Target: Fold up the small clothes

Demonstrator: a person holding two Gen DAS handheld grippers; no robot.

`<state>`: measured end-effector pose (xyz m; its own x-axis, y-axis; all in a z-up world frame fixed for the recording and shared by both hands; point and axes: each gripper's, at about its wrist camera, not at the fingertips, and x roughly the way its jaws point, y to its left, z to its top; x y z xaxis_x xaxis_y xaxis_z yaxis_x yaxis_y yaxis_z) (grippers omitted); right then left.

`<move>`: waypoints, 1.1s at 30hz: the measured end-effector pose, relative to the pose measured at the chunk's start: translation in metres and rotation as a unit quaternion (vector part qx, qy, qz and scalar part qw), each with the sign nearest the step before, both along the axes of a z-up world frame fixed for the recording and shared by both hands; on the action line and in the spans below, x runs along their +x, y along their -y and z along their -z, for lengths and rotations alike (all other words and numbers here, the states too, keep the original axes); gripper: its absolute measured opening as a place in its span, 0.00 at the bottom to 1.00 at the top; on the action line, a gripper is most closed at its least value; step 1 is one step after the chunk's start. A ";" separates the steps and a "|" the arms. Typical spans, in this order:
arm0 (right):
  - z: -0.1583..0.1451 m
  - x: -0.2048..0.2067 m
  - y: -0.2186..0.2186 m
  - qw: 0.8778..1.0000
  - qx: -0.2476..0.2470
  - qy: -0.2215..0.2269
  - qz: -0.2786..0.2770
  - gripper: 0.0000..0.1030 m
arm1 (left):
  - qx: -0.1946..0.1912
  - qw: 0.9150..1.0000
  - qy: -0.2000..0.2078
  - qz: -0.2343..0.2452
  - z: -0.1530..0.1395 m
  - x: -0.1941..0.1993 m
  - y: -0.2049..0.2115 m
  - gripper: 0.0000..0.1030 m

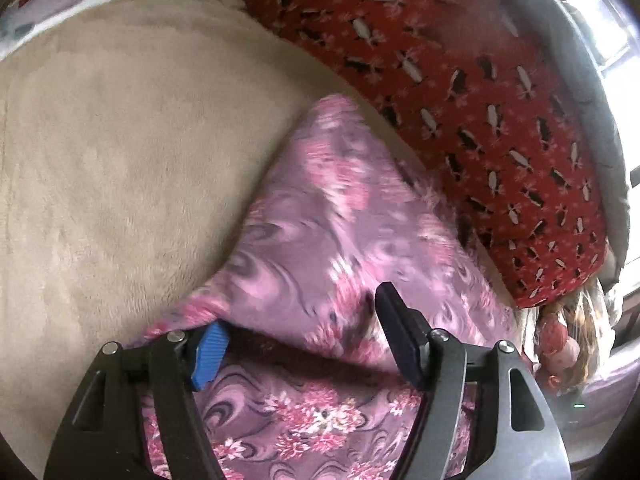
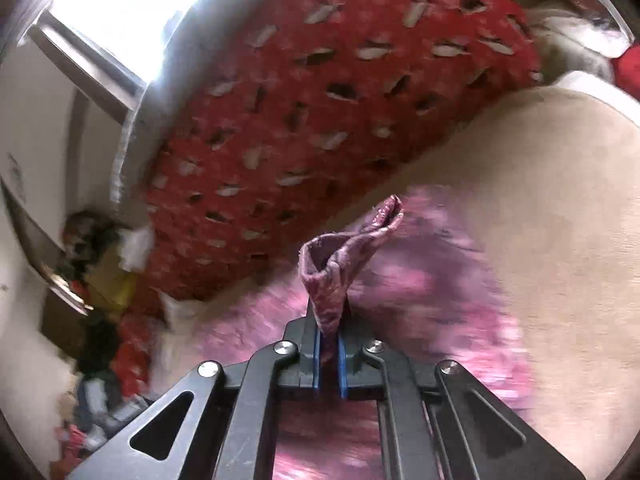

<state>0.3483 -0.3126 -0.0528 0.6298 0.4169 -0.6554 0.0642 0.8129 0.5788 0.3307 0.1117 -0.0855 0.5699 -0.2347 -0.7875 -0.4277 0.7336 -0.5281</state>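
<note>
Two views split the scene between them. From the left wrist, the left gripper point(image 1: 306, 338) hangs with its fingers spread wide apart, the blue pad point(image 1: 208, 356) at one side and the dark finger point(image 1: 400, 336) at the other, low over the pink floral cloth point(image 1: 328, 232); the fabric passes between and beneath them, and whether either finger touches it I cannot tell from this angle. That cloth lies on a beige plush blanket point(image 1: 120, 152), one pointed corner reaching toward a red patterned cushion point(image 1: 460, 80) just behind it. Only the right wrist view shows a grasp: the right gripper point(image 2: 330, 350) has its blue-lined fingers point(image 2: 317, 360) pressed together on a bunched edge of the pink floral cloth point(image 2: 340, 264), which rises from the pads and curls over at its tip, sharp against the motion-blurred rest of the fabric. This view also takes in a bright window point(image 2: 120, 4) and a jumble of colourful items point(image 2: 100, 280) beside the cushion point(image 2: 320, 100), too blurred to name. The beige blanket point(image 2: 540, 200) fills its other side.
</note>
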 end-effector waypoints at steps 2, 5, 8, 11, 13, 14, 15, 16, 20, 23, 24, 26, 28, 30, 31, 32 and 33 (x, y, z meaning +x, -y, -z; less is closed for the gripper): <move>0.022 -0.002 0.008 0.999 0.009 -0.046 -0.008 0.06 | -0.011 1.000 -0.011 0.005 0.004 0.000 -0.001 0.67; 0.013 -0.014 0.015 0.999 0.037 -0.013 0.016 0.17 | -0.011 1.000 0.005 0.009 -0.003 -0.003 0.003 0.66; 0.003 -0.008 0.012 0.999 0.046 -0.001 0.001 0.06 | 0.015 1.000 0.014 0.020 -0.010 -0.002 0.012 0.66; -0.018 -0.012 0.019 0.997 0.055 0.057 0.017 0.06 | 0.040 0.999 -0.012 0.014 -0.002 0.004 0.012 0.66; -0.004 -0.006 0.019 0.999 0.028 0.021 0.023 0.07 | 0.041 0.999 -0.028 0.015 0.005 0.008 0.009 0.66; 0.010 -0.001 0.017 1.000 0.005 -0.024 0.012 0.10 | 0.052 0.998 -0.028 0.019 0.003 0.009 0.011 0.66; 0.027 0.004 0.014 0.997 -0.021 -0.075 -0.003 0.08 | 0.060 0.998 -0.027 0.024 0.001 0.008 0.013 0.66; 0.023 -0.003 0.018 0.998 -0.011 -0.055 0.002 0.07 | 0.067 0.997 -0.026 0.030 -0.001 0.007 0.015 0.66; -0.009 -0.031 0.013 0.999 -0.035 0.002 -0.012 0.16 | 0.100 0.993 -0.034 0.045 -0.001 0.002 0.031 0.67; 0.016 -0.045 -0.004 0.992 -0.078 -0.064 -0.074 0.15 | 0.120 0.990 -0.048 0.056 -0.004 -0.009 0.045 0.67; 0.029 -0.051 -0.009 0.987 -0.092 -0.095 -0.093 0.14 | 0.120 0.989 -0.053 0.068 -0.006 -0.016 0.051 0.67; 0.030 -0.070 -0.008 0.989 -0.088 -0.074 -0.099 0.14 | 0.120 0.986 -0.062 0.096 -0.008 -0.034 0.063 0.67; 0.029 -0.086 -0.008 0.987 -0.078 -0.091 -0.107 0.16 | 0.142 0.979 -0.075 0.122 -0.008 -0.055 0.075 0.67; 0.031 -0.103 -0.008 0.983 -0.079 -0.103 -0.130 0.18 | 0.173 0.968 -0.095 0.152 -0.007 -0.080 0.087 0.67; 0.030 -0.115 -0.010 0.980 -0.091 -0.106 -0.143 0.18 | 0.183 0.964 -0.102 0.164 -0.007 -0.094 0.090 0.67; 0.030 -0.126 -0.012 0.977 -0.102 -0.108 -0.154 0.18 | 0.184 0.962 -0.108 0.173 -0.007 -0.104 0.091 0.67; 0.027 -0.138 -0.013 0.975 -0.113 -0.108 -0.161 0.18 | 0.174 0.961 -0.116 0.181 -0.007 -0.114 0.090 0.67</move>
